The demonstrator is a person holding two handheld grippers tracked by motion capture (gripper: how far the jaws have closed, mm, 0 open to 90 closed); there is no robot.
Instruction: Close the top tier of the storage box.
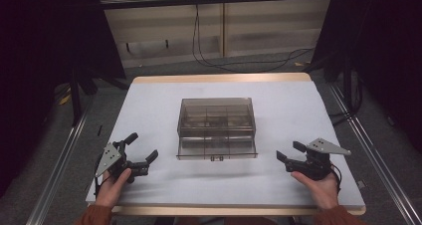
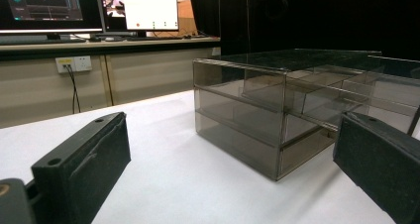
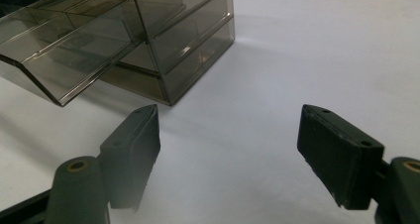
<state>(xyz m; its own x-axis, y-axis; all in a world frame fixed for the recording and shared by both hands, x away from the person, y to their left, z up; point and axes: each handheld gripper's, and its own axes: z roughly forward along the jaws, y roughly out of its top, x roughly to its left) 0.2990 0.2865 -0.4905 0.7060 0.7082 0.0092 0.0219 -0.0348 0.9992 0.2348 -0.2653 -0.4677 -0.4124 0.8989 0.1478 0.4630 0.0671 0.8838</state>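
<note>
Two grippers, one in each hand, low near the front edge of the white table (image 1: 149, 100). Left gripper (image 1: 142, 153) wide open, holding nothing. Right gripper (image 1: 288, 151) wide open too, also holding nothing. Between them, well apart from both, see-through smoky plastic drawer box (image 1: 216, 123) in the middle of the table, with its lower drawer (image 1: 216, 149) pulled out a little toward the person.
</note>
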